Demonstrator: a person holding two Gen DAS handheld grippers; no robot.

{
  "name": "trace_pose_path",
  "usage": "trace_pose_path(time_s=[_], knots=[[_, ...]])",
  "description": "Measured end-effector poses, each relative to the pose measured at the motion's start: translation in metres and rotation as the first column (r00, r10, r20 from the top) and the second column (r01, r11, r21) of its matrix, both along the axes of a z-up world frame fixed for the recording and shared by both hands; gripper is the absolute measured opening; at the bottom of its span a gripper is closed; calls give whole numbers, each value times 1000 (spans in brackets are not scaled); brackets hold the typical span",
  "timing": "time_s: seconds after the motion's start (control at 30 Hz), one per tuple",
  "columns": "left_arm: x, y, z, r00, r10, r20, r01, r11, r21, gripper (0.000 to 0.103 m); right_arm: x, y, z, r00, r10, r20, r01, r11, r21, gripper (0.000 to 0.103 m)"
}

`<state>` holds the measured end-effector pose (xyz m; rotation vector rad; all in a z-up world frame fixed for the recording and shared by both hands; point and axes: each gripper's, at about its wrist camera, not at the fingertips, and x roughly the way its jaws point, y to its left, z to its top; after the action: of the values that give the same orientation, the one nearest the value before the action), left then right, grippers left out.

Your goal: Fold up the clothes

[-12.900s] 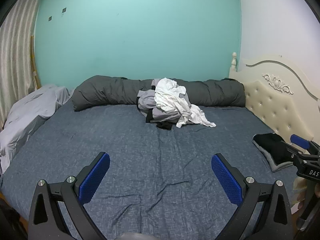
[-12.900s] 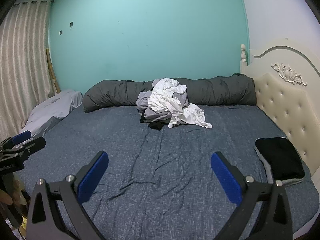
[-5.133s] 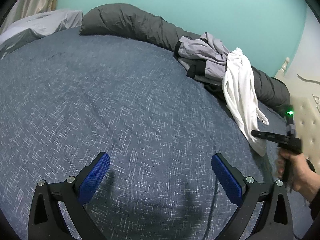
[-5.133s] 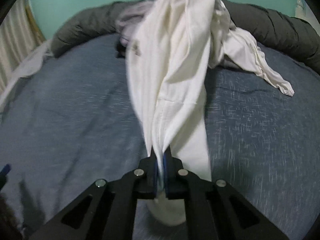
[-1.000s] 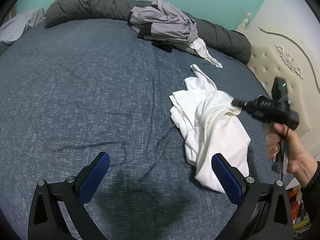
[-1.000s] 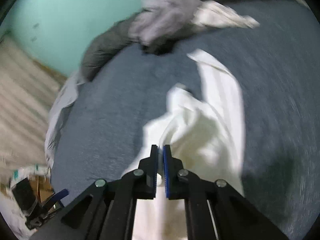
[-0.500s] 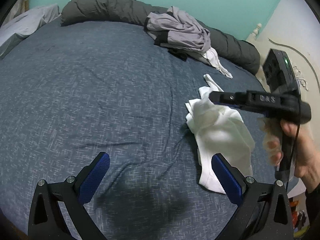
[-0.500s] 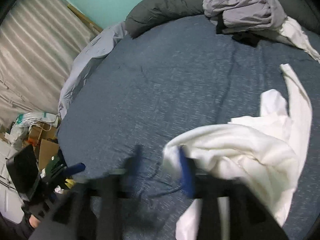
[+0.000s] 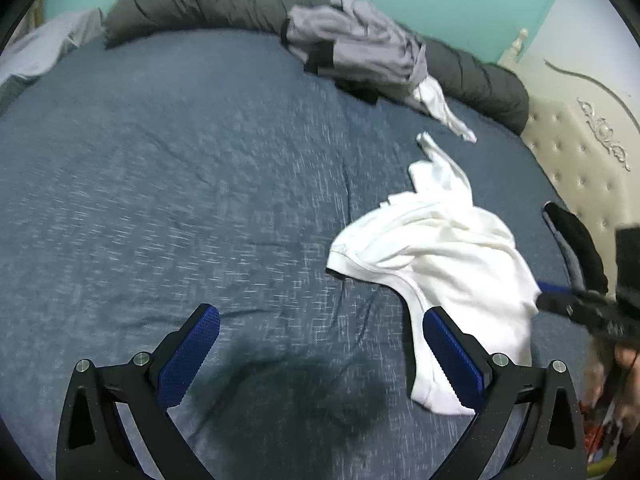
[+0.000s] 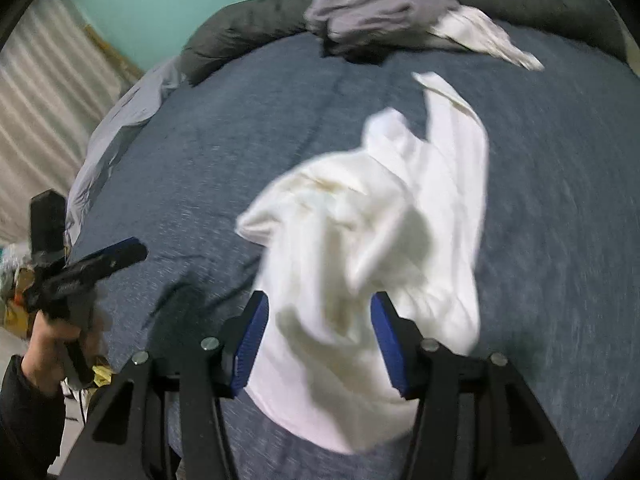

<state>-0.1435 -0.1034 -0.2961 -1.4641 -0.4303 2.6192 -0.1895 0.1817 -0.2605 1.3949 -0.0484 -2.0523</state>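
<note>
A crumpled white shirt lies on the blue bed, right of centre; it fills the middle of the right wrist view. My left gripper is open and empty, above the bed just left of the shirt's near hem. My right gripper is open, its jaws apart over the shirt's near part, gripping nothing. A pile of grey and white clothes lies at the far side of the bed.
A rolled dark grey duvet runs along the far edge under the teal wall. A cream padded headboard stands at the right. A folded black and grey garment lies near it. Light grey bedding lies at the left.
My right gripper has opened and let go of the white shirt, which now lies slumped on the bed. The left gripper has stayed open and shifted closer to the shirt.
</note>
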Motion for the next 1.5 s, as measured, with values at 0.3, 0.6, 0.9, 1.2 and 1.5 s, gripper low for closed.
trace_pose_path(time_s=[0.3,0.6,0.9,1.2,1.5], knots=[[-58,20,-43,997,-77,31,79,996,-37,102,-2,27,-3,999,-31,10,32,999,-16,54],[-87,36,-83,986,-152,74,157,985,-67,78,-7,17,-18,1000,-4,30,5,999,-40,54],[-94,38,-100,985,-156,69,159,986,-43,75,-10,13,-30,999,0,52,3,999,-48,54],[-89,49,-91,974,-222,33,223,974,-26,16,-4,11,-29,999,-1,47,4,999,-51,54],[-64,39,-34,968,-247,-54,244,968,-55,7,19,2,-16,999,29,23,-28,997,-68,64]])
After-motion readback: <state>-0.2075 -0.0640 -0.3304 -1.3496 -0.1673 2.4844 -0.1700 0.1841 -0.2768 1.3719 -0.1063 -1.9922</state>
